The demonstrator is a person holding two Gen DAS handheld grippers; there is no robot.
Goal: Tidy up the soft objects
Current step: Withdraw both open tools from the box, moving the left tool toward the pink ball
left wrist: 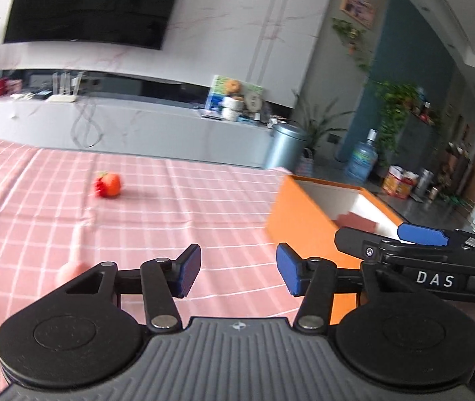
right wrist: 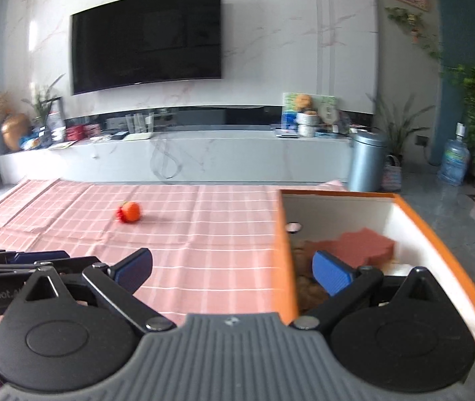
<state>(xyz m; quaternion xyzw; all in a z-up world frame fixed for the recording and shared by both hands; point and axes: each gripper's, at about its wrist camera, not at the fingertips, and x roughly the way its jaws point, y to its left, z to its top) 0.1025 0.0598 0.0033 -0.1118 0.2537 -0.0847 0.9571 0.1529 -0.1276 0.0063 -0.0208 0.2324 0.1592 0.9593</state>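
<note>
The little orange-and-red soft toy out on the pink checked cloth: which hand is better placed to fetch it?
Probably left. The left gripper is open over bare cloth with the toy ahead; the right gripper straddles the orange box's wall.

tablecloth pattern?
Pink with a white grid, tablecloth; clearest in right wrist view.

The pink soft object (left wrist: pixel 70 272) beside the left gripper (left wrist: pixel 239 269) is half hidden behind its linkage and blurred. Inside the orange box (right wrist: pixel 282 260), the brownish items (right wrist: pixel 307 287) under the right gripper's (right wrist: pixel 232 272) blue pad (right wrist: pixel 331 275) are blurred beyond telling. The red-orange toy (right wrist: pixel 129 212) far ahead of both tongs is too small to identify.
</note>
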